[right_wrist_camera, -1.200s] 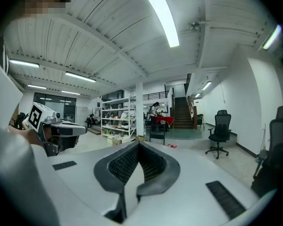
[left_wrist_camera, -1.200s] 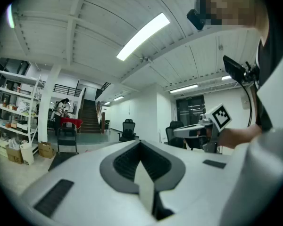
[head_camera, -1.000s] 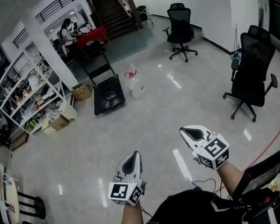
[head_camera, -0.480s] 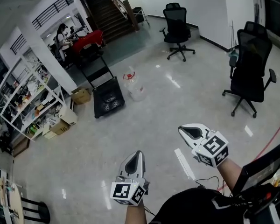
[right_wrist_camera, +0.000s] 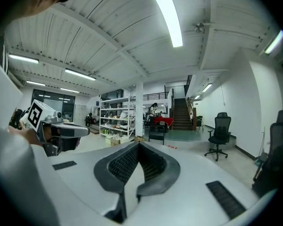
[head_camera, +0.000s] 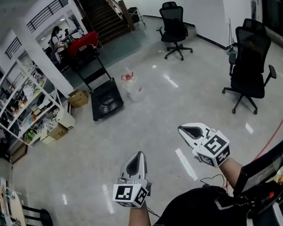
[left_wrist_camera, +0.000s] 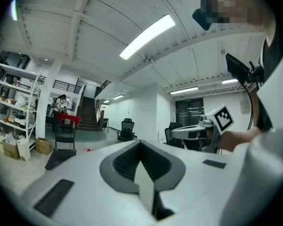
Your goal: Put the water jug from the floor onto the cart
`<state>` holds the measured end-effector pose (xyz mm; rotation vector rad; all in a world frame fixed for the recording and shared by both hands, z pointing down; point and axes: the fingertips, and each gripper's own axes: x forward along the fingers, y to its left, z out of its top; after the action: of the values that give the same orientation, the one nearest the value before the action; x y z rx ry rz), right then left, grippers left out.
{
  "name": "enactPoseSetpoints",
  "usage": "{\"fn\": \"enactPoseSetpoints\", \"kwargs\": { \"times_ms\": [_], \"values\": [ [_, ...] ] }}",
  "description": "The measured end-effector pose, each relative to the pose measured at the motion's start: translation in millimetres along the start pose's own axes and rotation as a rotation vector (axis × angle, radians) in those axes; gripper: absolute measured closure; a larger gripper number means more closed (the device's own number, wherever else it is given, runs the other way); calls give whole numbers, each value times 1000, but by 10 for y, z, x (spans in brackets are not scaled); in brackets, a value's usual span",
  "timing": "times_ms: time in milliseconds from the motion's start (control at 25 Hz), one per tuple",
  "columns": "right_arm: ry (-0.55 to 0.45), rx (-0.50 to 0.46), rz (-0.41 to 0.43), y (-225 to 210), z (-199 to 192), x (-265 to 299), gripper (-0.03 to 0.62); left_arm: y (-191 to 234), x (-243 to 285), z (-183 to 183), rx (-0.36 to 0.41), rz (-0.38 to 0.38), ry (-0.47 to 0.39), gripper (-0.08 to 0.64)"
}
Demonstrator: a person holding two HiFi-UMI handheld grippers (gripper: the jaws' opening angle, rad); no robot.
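The water jug (head_camera: 134, 92) is sitting on the glossy floor (head_camera: 146, 126), just beside the right edge of the flat black cart (head_camera: 106, 99), whose handle is rising at its far end. The person is holding both grippers low in the foreground, well apart from the jug and the cart. The left gripper (head_camera: 138, 153) is pointing ahead with its jaws pressed together and nothing between them, and the right gripper (head_camera: 181, 128) is showing the same (closed and empty). A far chair (head_camera: 173, 25) and a near chair (head_camera: 249, 67) are standing to the right, while cluttered shelves (head_camera: 23, 105) are lining the left side.
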<state>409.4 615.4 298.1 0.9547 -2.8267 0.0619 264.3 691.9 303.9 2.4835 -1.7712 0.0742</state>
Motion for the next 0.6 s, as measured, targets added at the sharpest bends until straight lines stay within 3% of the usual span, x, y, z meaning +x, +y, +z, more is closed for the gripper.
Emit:
{"fn": "enactPoseSetpoints", "kwargs": {
  "times_ms": [360,600],
  "values": [
    [9,30,-49,74,-56,322,591,415,60,-165,-20,-26,10,560],
    [9,48,-25,-244,-31,820,591,754,497,-115,-4,-22,34,560]
  ]
}}
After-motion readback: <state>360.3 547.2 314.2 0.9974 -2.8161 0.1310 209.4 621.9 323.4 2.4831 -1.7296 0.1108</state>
